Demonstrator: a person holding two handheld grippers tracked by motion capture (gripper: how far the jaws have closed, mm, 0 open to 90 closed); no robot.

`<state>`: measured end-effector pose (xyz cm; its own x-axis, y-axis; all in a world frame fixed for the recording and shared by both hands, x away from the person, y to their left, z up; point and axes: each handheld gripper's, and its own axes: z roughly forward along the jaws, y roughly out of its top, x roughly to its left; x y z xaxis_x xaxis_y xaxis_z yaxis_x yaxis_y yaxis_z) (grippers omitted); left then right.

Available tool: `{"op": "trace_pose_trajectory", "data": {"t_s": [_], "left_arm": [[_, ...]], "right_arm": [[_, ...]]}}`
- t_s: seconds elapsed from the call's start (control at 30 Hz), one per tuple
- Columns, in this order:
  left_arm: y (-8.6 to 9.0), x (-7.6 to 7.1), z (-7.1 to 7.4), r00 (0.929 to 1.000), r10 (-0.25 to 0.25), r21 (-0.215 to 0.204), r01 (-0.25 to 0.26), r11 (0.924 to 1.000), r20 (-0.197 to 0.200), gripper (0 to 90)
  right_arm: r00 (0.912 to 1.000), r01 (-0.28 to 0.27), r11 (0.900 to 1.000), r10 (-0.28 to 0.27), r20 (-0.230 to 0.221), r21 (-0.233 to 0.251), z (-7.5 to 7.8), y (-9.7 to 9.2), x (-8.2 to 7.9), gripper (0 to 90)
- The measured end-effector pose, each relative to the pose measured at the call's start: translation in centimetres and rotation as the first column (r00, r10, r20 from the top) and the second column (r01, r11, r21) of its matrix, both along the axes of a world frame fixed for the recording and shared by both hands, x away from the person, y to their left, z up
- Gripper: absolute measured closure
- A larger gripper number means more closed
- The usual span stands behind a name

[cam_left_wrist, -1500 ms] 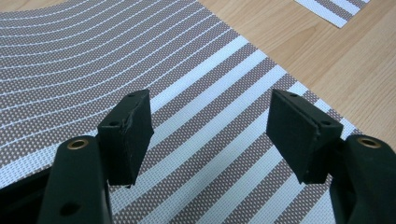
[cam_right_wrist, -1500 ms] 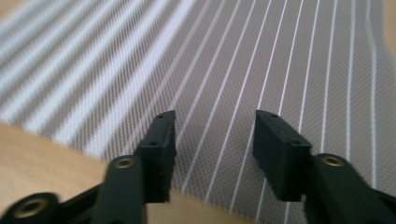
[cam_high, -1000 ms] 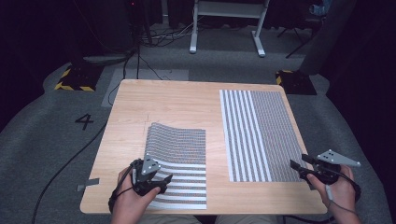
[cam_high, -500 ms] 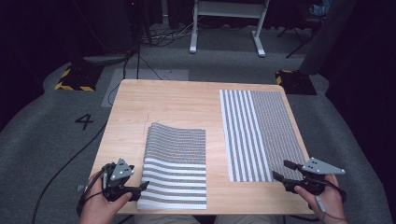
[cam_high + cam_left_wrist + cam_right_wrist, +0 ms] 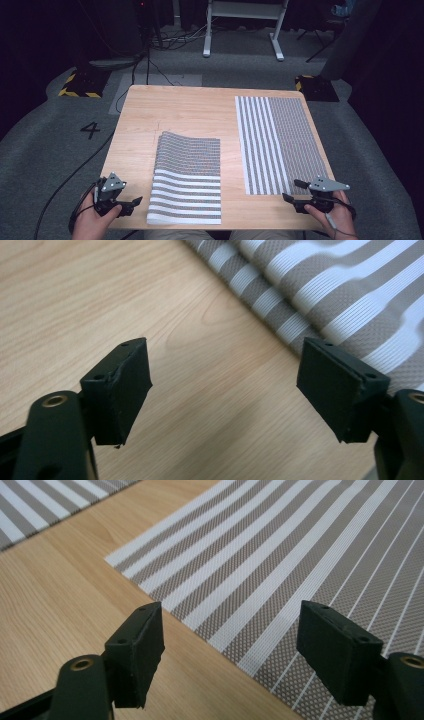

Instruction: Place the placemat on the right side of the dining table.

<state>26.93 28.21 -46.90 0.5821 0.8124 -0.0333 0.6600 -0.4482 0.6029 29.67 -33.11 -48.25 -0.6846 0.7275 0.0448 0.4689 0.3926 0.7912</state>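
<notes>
Dark room, wood table (image 5: pixel 200 107) on grey carpet. Folded mat (image 5: pixel 186 180) lying at 6 o'clock, flat mat (image 5: pixel 277 140) at 3. Left gripper (image 5: pixel 131 204) just beside the folded mat, jaws apart, just opened, nothing between. Right gripper (image 5: pixel 293 191) the same at the flat mat's near corner. Better to slide one jaw under the corner, then close gently.

From up top I can't see under the folded mat (image 5: pixel 186 182), and my forearms get cut off at the bottom edge.
</notes>
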Motion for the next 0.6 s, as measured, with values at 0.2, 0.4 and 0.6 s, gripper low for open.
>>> {"op": "trace_pose_trajectory", "data": {"t_s": [0.2,0.4,0.6], "left_arm": [[1.2,0.5,-1.7,0.9983,0.058,0.017,-0.057,0.9982,-0.012,16.9],[1.3,1.1,-2.8,0.9980,0.059,-0.015,-0.059,0.9982,0.024,14.7],[1.0,1.4,-3.5,0.9951,0.071,-0.044,-0.068,0.9967,0.069,4.2]], "right_arm": [[0.9998,-0.013,0.9997,0.013,-0.015,-0.022,-1.5,-0.1,0.1,27.2],[0.9991,-0.040,0.9973,0.039,-0.018,-0.061,-2.0,-0.3,0.1,26.1],[0.9986,-0.053,0.9949,0.053,-0.004,-0.085,-2.1,0.1,-0.1,22.2]]}}
